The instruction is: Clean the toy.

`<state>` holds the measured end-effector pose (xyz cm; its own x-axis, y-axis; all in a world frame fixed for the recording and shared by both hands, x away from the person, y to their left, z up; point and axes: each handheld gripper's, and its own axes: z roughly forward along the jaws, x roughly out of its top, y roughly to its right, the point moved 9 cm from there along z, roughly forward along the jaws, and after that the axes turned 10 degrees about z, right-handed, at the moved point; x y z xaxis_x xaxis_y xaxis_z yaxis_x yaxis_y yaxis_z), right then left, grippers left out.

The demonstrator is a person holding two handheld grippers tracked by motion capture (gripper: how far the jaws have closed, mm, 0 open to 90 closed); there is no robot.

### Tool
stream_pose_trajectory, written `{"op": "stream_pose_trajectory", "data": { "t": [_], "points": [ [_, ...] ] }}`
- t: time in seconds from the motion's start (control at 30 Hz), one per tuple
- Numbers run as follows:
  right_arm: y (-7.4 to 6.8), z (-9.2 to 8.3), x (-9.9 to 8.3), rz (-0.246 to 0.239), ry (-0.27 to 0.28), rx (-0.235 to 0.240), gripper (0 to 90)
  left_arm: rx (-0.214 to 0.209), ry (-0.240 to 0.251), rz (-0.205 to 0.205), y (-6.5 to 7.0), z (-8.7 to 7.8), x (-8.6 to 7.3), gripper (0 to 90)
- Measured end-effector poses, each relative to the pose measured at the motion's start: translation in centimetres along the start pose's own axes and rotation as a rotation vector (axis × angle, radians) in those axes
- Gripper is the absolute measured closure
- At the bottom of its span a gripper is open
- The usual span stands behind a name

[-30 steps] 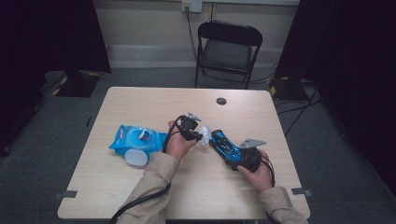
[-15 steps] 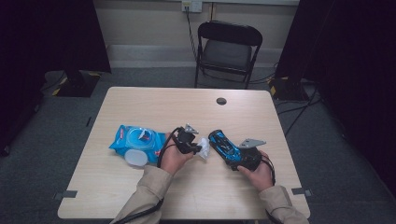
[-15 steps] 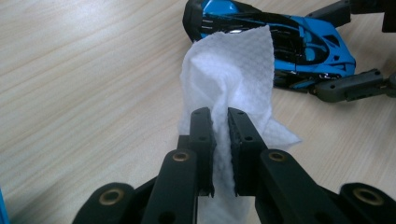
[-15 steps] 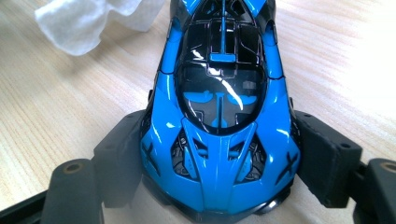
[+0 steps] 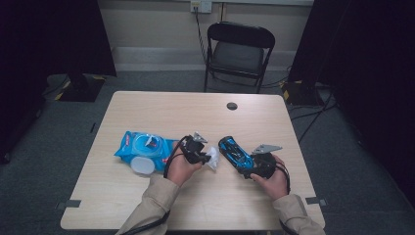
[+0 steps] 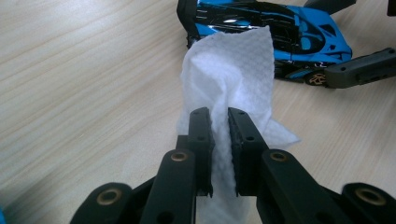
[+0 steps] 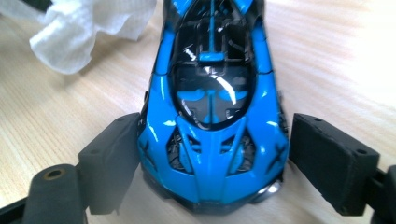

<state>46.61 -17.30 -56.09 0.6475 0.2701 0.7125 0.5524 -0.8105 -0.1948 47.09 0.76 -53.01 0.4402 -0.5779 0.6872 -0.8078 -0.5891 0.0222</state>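
A blue and black toy car [image 5: 234,151] lies on the table [image 5: 171,112] right of the middle. My right gripper [image 5: 243,161] straddles one end of the car [image 7: 212,116]. Its jaws have just been opening; a small gap shows at one pad, so it stands open [image 7: 215,135]. My left gripper [image 5: 205,155] is shut on a crumpled white wipe [image 6: 233,65], pinched between its fingertips [image 6: 219,114]. The wipe [image 5: 214,157] hangs just short of the car's other end [image 6: 280,28].
A blue wipes pack [image 5: 144,147] with its white lid [image 5: 142,165] flipped open lies left of my left hand. A dark cable hole [image 5: 232,105] sits near the table's far edge. A black folding chair [image 5: 237,49] stands beyond the table.
My left gripper has drawn back toward the person with the wipe, away from the car's far end. The right hand and the car have stayed in place.
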Motion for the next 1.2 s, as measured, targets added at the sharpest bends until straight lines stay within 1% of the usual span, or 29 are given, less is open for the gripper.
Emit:
{"op": "stream_pose_trajectory", "data": {
  "t": [0.1, 0.13, 0.2, 0.23, 0.27, 0.3, 0.33, 0.37, 0.4, 0.43, 0.5, 0.53, 0.63, 0.7, 0.77, 0.83, 0.87, 0.93, 0.97, 1.0, 1.07, 1.17, 1.2],
  "points": [
    [-0.1, -0.7, 0.4, -0.027, 0.009, 0.0, 17.3, -0.004, -0.001, 0.0, 0.1, 0.1, 0.0, 80.6],
    [-0.3, -0.9, 0.7, -0.039, 0.017, 0.008, 17.9, -0.01, -0.007, 0.002, 0.2, 0.2, 0.0, 80.7],
    [-0.6, -1.3, 1.3, -0.032, 0.035, 0.018, 18.1, -0.01, -0.007, 0.003, 0.3, 0.4, 0.0, 80.7],
    [-0.7, -1.4, 1.6, -0.038, 0.045, 0.02, 19.6, -0.011, -0.005, 0.001, 0.4, 0.5, 0.0, 80.7],
    [-0.7, -1.4, 1.8, -0.044, 0.051, 0.017, 20.6, -0.021, -0.014, 0.006, 0.5, 0.6, -0.1, 80.7],
    [-0.8, -1.3, 2.2, -0.039, 0.054, 0.019, 21.8, -0.021, -0.01, 0.001, 0.7, 0.7, 0.0, 80.7],
    [-0.8, -1.2, 2.3, -0.038, 0.052, 0.024, 23.6, -0.024, -0.015, 0.01, 0.8, 0.9, 0.0, 80.7],
    [-0.9, -1.0, 2.6, -0.044, 0.05, 0.023, 24.9, -0.026, -0.011, 0.008, 0.9, 1.0, 0.0, 80.7],
    [-0.9, -0.8, 2.8, -0.045, 0.049, 0.018, 25.1, -0.03, -0.014, 0.011, 1.1, 1.2, 0.1, 80.7],
    [-1.0, -0.5, 3.3, -0.049, 0.052, 0.018, 27.6, -0.034, -0.017, 0.014, 1.2, 1.2, 0.1, 80.8],
    [-0.9, -0.1, 3.7, -0.049, 0.048, 0.01, 29.5, -0.032, -0.018, 0.025, 1.2, 1.3, 0.2, 80.7],
    [-0.8, 0.2, 4.0, -0.049, 0.044, 0.003, 29.9, -0.032, -0.014, 0.019, 1.2, 1.4, 0.3, 80.8],
    [-0.7, 0.9, 4.6, -0.037, 0.039, 0.002, 32.0, -0.029, -0.015, 0.016, 0.9, 1.4, 0.2, 80.7],
    [-0.9, 1.2, 5.0, -0.024, 0.045, 0.015, 33.5, -0.031, -0.018, 0.009, 0.8, 1.4, 0.1, 80.7],
    [-0.8, 1.5, 5.1, -0.028, 0.042, 0.003, 34.5, -0.028, -0.023, 0.011, 0.6, 1.4, -0.1, 80.7],
    [-0.9, 1.9, 5.0, -0.022, 0.028, 0.009, 34.6, -0.032, -0.029, 0.01, 0.6, 1.4, -0.2, 80.7],
    [-0.9, 2.1, 4.9, -0.025, 0.025, 0.008, 35.1, -0.028, -0.025, 0.004, 0.6, 1.5, -0.2, 80.7],
    [-1.0, 2.3, 4.8, -0.03, 0.025, 0.006, 36.9, -0.024, -0.033, 0.007, 0.4, 1.4, -0.3, 80.7],
    [-1.0, 2.3, 4.7, -0.035, 0.027, 0.001, 40.4, -0.02, -0.032, 0.007, 0.3, 1.4, -0.2, 80.7],
    [-1.0, 2.4, 4.6, -0.044, 0.02, -0.002, 40.3, -0.012, -0.034, 0.002, 0.2, 1.4, -0.2, 80.7],
    [-1.1, 2.4, 4.5, -0.063, 0.03, -0.013, 40.1, 0.014, -0.031, 0.001, -0.3, 1.4, 0.0, 80.7],
    [-1.1, 2.4, 4.5, -0.046, 0.052, -0.012, 40.7, 0.048, -0.023, -0.014, -0.9, 1.5, 0.5, 80.7],
    [-1.1, 2.4, 4.4, -0.047, 0.055, -0.016, 41.0, 0.058, -0.025, -0.019, -1.1, 1.6, 0.6, 80.8]
  ]
}}
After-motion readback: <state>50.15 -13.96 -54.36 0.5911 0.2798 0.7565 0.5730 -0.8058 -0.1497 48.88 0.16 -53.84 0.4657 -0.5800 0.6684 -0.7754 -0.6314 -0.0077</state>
